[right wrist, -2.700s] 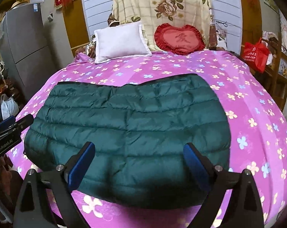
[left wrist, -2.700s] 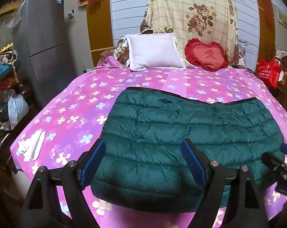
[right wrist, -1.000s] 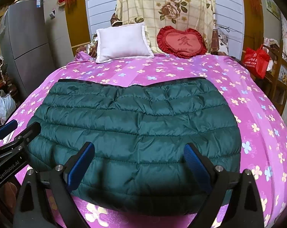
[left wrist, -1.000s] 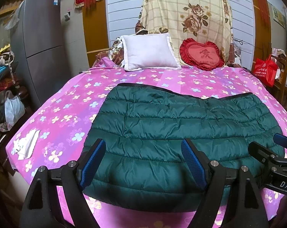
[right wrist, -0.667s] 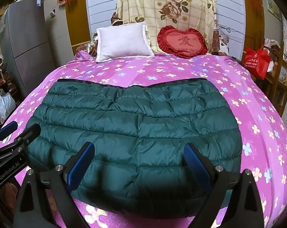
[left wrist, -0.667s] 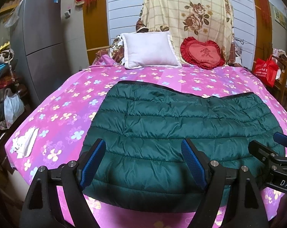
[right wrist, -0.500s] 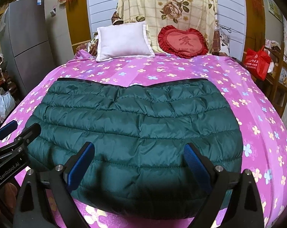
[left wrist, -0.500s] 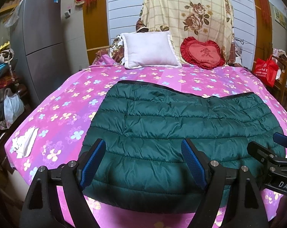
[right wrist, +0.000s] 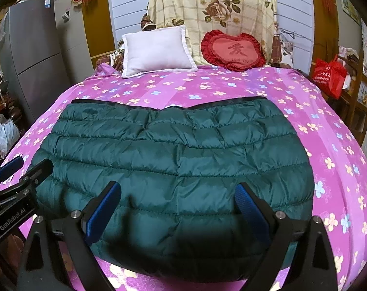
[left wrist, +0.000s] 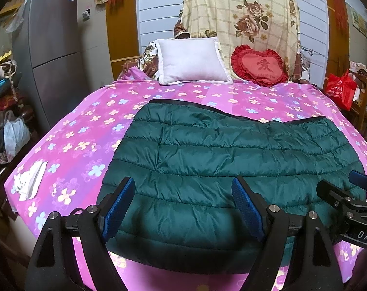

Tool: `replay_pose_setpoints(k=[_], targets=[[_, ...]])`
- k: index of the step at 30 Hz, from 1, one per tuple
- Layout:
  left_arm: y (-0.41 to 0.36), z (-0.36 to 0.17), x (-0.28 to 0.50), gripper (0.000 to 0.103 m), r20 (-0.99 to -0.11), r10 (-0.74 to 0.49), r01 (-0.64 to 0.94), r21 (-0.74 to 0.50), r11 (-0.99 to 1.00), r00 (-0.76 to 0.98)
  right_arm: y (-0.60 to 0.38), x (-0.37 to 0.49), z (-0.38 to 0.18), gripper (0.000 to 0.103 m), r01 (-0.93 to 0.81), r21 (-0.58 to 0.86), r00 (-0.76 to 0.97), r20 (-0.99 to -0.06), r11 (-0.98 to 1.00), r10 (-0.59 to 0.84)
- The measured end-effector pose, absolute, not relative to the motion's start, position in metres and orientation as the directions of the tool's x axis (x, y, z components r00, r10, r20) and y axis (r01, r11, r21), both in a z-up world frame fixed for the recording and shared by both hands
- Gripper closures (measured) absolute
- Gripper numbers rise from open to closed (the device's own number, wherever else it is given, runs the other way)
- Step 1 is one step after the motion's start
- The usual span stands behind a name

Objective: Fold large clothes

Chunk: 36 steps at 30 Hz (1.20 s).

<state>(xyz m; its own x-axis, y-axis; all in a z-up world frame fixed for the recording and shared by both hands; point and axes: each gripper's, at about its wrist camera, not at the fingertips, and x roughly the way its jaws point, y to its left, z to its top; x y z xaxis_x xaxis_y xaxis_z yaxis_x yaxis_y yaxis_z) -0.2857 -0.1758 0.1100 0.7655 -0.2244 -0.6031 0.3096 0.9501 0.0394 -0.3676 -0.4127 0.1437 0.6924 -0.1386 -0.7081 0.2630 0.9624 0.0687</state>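
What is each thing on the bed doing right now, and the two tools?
Green puffy jacket: folded, lying flat on the bed.
Left tool: open, holding nothing.
Right tool: open, holding nothing.
White pillow: propped upright.
Red heart cushion: leaning upright.

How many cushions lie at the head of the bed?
2: a white pillow on the left and a red heart-shaped cushion beside it on the right. Others may be hidden under the floral cloth.

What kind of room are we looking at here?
Most likely a bedroom in a home: a bed with a pink flowered sheet, a white pillow and a red heart cushion at its head, and a green quilted jacket on it.
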Motion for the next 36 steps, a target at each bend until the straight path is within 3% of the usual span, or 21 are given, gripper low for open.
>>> replay_pose_setpoints(k=[36], targets=[[-0.1797, 0.1060, -0.2857, 0.040, -0.611, -0.218, 0.308, 0.044, 0.950, 0.761, -0.4140, -0.3649, 0.1392, 0.006, 0.274, 0.076, 0.686, -0.714, 0.959, -0.140]])
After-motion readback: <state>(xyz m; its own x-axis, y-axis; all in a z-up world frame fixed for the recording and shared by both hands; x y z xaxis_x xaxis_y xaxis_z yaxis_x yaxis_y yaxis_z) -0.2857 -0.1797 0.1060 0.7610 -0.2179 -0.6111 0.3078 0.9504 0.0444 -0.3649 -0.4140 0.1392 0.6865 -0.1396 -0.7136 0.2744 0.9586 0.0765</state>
